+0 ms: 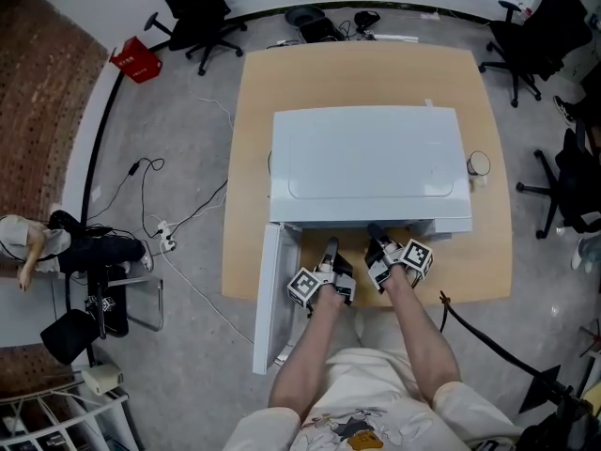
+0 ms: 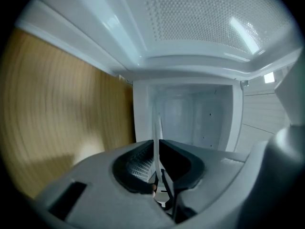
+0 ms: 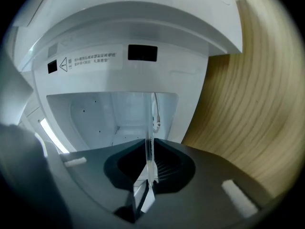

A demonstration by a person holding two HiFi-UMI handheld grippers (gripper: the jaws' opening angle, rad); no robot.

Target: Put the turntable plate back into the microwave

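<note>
The white microwave [image 1: 366, 158] stands on the wooden table [image 1: 488, 252] with its door [image 1: 268, 294] swung open toward the left. The clear glass turntable plate [image 2: 156, 123] appears edge-on as a thin strip between each gripper's jaws. My left gripper [image 2: 157, 144] is shut on its rim, facing the empty white cavity [image 2: 190, 118]. On the other side, my right gripper [image 3: 148, 144] is shut on the plate [image 3: 148, 128] just in front of the opening. From the head view, both grippers [image 1: 331, 244] [image 1: 376, 231] sit side by side at the microwave's front; the plate is too clear to make out there.
A small round cup-like thing [image 1: 479, 164] stands on the table to the right of the microwave. Office chairs [image 1: 540, 31] and cables [image 1: 169, 224] lie on the floor around the table. The open door flanks my left arm.
</note>
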